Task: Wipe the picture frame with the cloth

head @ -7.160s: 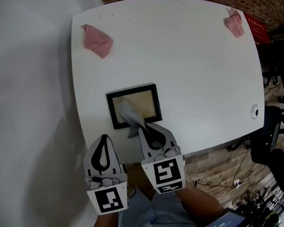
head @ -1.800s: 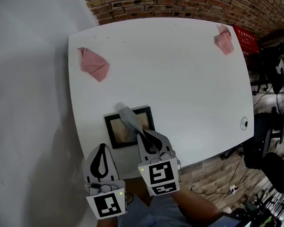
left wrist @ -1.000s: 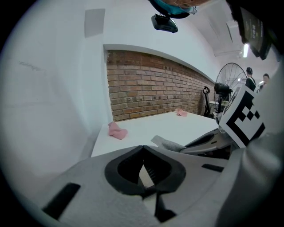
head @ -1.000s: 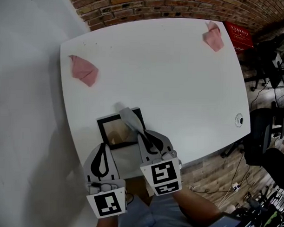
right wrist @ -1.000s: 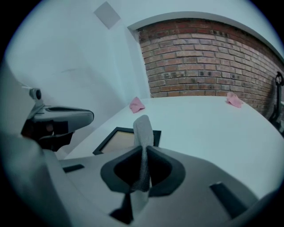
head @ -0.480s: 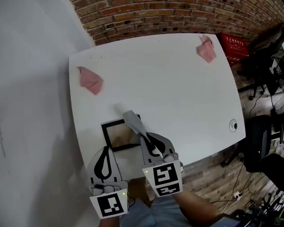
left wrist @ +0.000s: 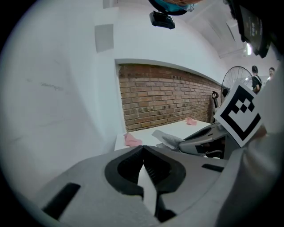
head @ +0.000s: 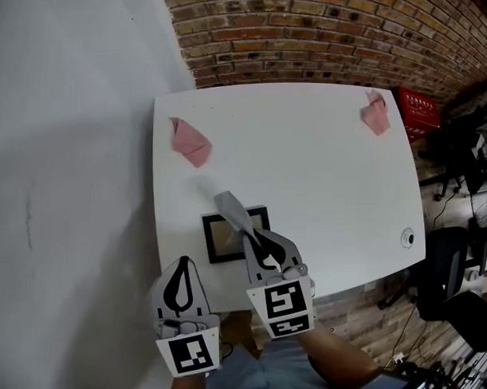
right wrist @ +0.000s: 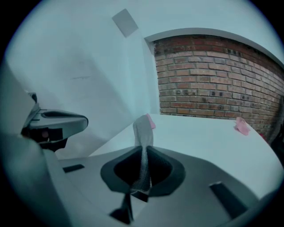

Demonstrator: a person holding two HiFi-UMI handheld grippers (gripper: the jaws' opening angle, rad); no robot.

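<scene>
A black picture frame [head: 223,238] with a tan picture lies flat near the front edge of the white table [head: 308,168]. My right gripper [head: 251,236] is over the frame's right part, shut on a grey cloth [head: 231,208] that sticks out past the frame's far edge. In the right gripper view the cloth [right wrist: 143,133] stands up from between the closed jaws. My left gripper [head: 182,262] is shut with nothing in it, left of the frame by the table's front edge; its tips [left wrist: 143,148] meet in the left gripper view.
Two pink cloths lie on the table, one far left [head: 189,140] and one far right [head: 376,113]. A cable hole [head: 407,238] is near the right edge. A brick wall [head: 328,41] runs behind; a red crate [head: 414,104] and office chairs [head: 456,269] stand to the right.
The cloth lay on the frame's picture 7 s ago; it now points past the frame's far edge from the right gripper. The head view has pulled back. The left gripper stayed shut.
</scene>
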